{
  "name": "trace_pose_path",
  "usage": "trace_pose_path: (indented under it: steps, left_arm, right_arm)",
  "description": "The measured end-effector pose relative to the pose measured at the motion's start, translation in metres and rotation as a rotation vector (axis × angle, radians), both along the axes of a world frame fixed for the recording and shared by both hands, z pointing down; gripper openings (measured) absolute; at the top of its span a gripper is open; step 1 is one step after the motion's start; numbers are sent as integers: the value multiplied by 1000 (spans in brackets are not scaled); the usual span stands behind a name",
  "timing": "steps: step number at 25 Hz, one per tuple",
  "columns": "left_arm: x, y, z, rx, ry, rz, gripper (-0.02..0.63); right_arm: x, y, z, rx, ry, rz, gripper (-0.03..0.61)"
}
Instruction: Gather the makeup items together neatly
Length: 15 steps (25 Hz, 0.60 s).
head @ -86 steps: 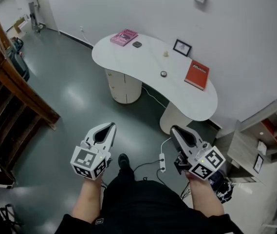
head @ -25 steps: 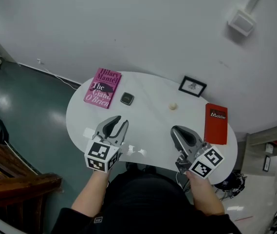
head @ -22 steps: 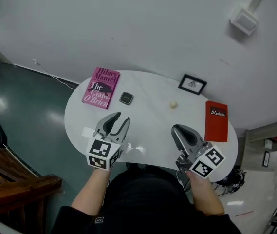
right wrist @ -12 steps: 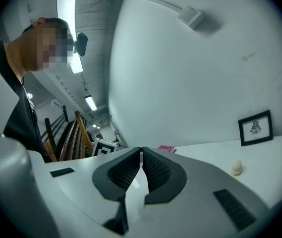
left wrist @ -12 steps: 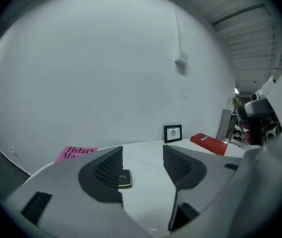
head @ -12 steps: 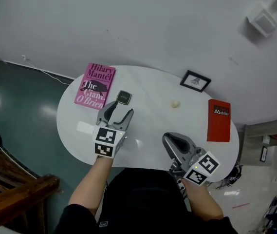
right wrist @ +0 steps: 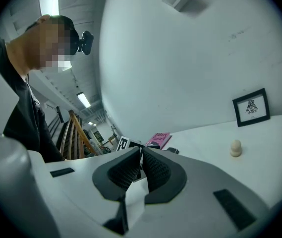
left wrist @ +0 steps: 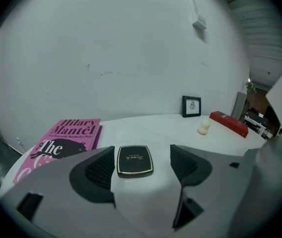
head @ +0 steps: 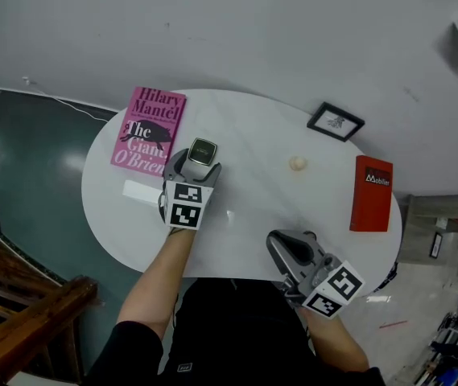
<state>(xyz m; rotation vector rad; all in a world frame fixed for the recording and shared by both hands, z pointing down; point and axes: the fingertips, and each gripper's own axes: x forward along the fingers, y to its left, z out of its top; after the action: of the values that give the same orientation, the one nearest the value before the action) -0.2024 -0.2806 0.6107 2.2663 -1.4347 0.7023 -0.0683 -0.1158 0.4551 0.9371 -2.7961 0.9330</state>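
Left gripper [head: 199, 167] has just been spreading its jaws wide, with the black compact [left wrist: 135, 160] lying between them untouched, at ten o'clock on the table [head: 245, 215]; right gripper [head: 286, 249] is closed and empty; the compact looks light, rigid and slippery, so pinch its straight sides; pink book [head: 148, 129] crowds nine o'clock, bare tabletop lies toward three.

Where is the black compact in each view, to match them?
Head view: black compact left of centre, right of the pink book.
Left gripper view: low centre, right of the book.
Right gripper view: probably the tiny dark shape near centre, beside the book.
Shared landmark: the pink book.
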Motion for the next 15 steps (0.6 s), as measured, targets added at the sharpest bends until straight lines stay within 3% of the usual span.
trace_pose_path:
  steps: [5, 10, 15]
  left_arm:
    - [-2, -7, 34, -76, -69, 15, 342]
    - [-8, -15, 49, -101, -36, -35, 342]
    - [-8, -17, 54, -135, -51, -37, 328]
  right_arm:
    - [20, -4, -5, -9, 22, 38, 38]
    - [32, -6, -5, -18, 20, 74, 38]
    - [35, -3, -9, -19, 12, 84, 38]
